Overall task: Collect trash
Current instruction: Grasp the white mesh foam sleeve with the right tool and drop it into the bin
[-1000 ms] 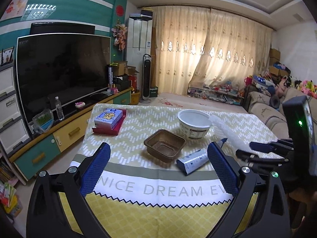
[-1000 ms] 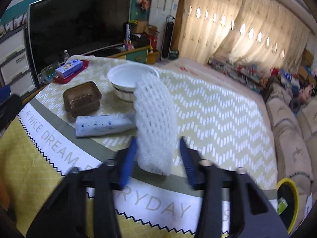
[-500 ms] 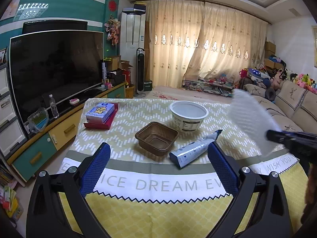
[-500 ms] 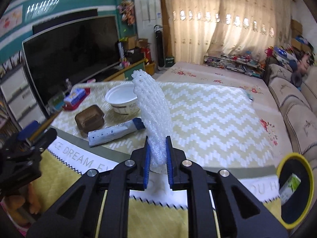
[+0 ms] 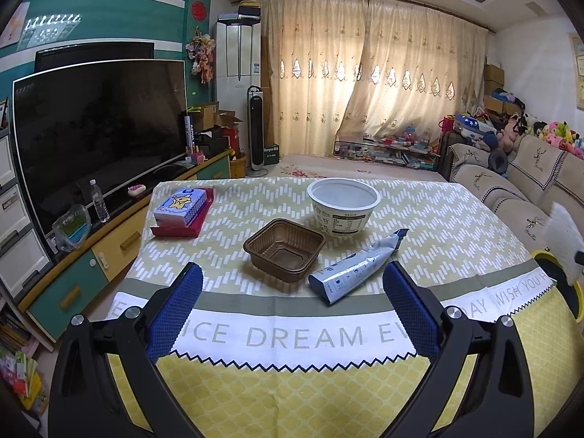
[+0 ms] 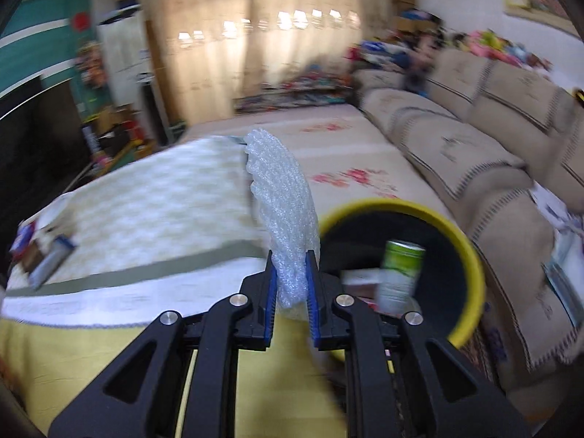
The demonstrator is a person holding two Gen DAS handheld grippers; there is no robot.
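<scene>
The right gripper (image 6: 290,284) is closed nearly all the way on the lower end of a white foam fruit net (image 6: 283,211), whose mesh body stands up and curls away from the blue pads. Just to the right of the net and below it is a black trash bin with a yellow rim (image 6: 471,252), on the floor off the table's right edge, between the table and the beige sofa (image 6: 485,168). A green-and-white carton (image 6: 399,273) and some other paper scraps already lie inside. The net is not yet over the opening; it hangs beside the bin's left rim.

The left gripper (image 5: 292,306) hangs spread wide and empty over the near edge of the table (image 5: 456,226), which is covered by a yellow zigzag cloth. Beyond its fingers, from near to far, lie a blue-and-white wrapper tube (image 5: 356,270), a brown plastic tray (image 5: 284,250) and a white paper bowl (image 5: 343,204). A tissue pack on a red tray (image 5: 182,208) sits at the far left.

The step in hand looks like carrying the foam net to the bin. Next, the right gripper probably needs to shift right until the net is above the opening, then part its fingers. The net is light and springy, so it may cling to a pad or drift onto the rim.
</scene>
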